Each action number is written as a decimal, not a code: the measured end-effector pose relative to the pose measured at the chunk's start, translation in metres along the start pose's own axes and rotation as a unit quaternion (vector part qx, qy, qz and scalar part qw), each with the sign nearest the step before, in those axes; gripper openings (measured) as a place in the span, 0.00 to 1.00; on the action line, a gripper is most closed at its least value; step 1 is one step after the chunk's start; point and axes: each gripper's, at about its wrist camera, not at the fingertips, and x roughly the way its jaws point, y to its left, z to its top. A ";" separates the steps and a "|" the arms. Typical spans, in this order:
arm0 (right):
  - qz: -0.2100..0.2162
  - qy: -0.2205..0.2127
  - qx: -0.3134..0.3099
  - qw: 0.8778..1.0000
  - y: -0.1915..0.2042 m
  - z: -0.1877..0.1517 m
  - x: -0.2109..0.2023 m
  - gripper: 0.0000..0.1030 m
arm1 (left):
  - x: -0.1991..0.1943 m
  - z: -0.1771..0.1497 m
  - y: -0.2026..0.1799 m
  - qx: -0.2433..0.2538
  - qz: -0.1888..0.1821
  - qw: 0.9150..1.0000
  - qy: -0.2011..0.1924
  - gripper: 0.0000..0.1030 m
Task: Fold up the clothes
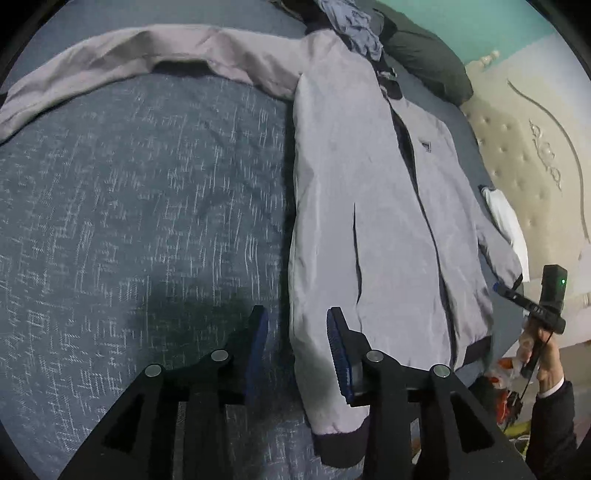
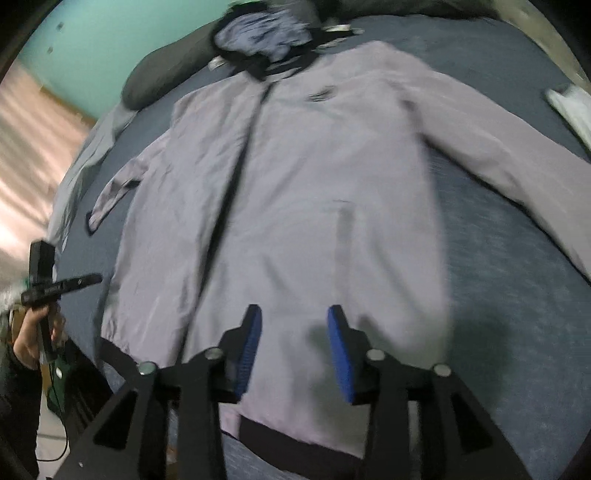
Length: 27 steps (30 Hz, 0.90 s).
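A pale lilac-grey jacket (image 1: 369, 184) with a dark zip and dark hem lies face up and spread flat on the blue-grey bedspread (image 1: 129, 221). One sleeve (image 1: 147, 55) stretches out to the left in the left wrist view. My left gripper (image 1: 297, 325) is open above the jacket's side edge near the hem, with nothing pinched between its blue pads. In the right wrist view, my right gripper (image 2: 294, 321) is open just above the jacket (image 2: 295, 184), near its dark hem band (image 2: 295, 439). The picture there is blurred.
A crumpled blue garment (image 1: 351, 26) and a dark pillow (image 1: 424, 55) lie beyond the collar. A white folded item (image 1: 506, 218) rests by the cream tufted headboard (image 1: 535, 147). A hand (image 1: 546, 354) holds the other gripper at the bed's edge.
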 end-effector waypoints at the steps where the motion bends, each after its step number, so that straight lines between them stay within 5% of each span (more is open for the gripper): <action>1: -0.005 -0.001 0.014 1.000 -0.012 -0.005 -0.006 0.39 | -0.001 -0.004 0.005 0.000 -0.001 1.000 0.007 0.35; 9: -0.012 0.026 0.063 0.998 -0.055 -0.039 -0.025 0.40 | 0.010 -0.025 -0.008 0.018 0.006 0.998 0.053 0.39; 27: 0.013 0.067 0.082 0.994 -0.050 -0.091 -0.005 0.40 | 0.012 -0.061 -0.012 0.002 -0.013 0.996 0.083 0.47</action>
